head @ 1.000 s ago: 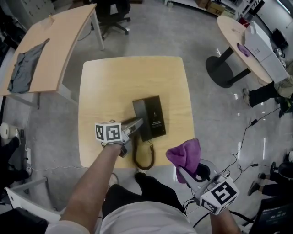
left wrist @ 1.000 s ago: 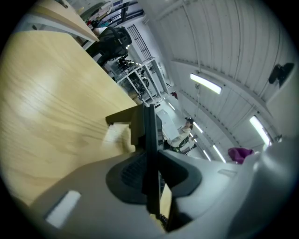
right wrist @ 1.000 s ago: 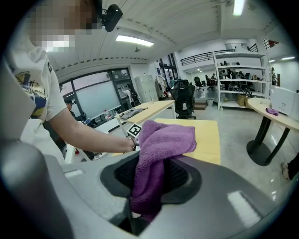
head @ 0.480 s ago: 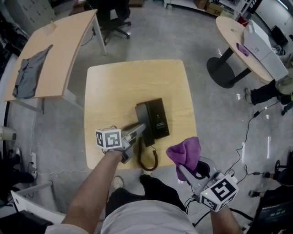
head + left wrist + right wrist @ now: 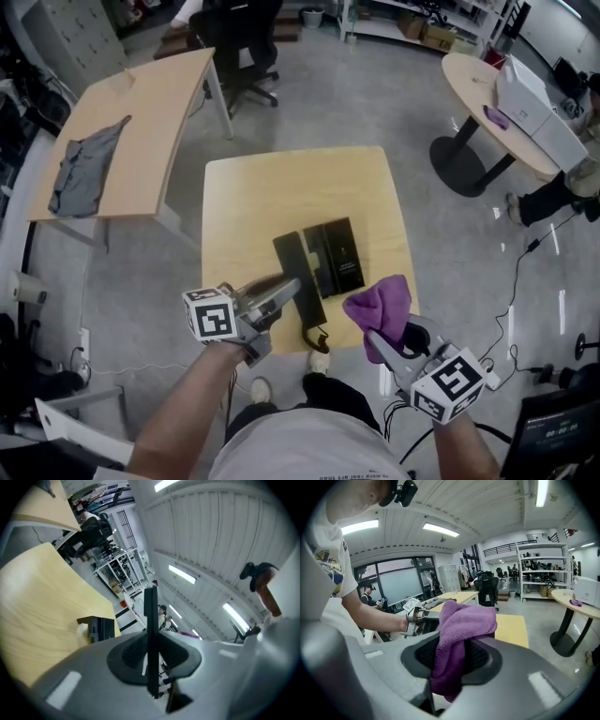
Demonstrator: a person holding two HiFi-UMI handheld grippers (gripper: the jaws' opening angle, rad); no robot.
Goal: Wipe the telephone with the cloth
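Now the left claw (image 5: 284,292) is pinched tight on the long black plastic phone handset (image 5: 298,270), at its near end. The flat black phone base (image 5: 339,255) sits on the square pale wood table (image 5: 253,197), just beside the handset. The right claw (image 5: 386,339) squeezes the soft purple cloth (image 5: 380,305). The handset's long side runs away from the person, tipped a bit left. The cloth is just to its right, so I think the right claw only needs a small move left.
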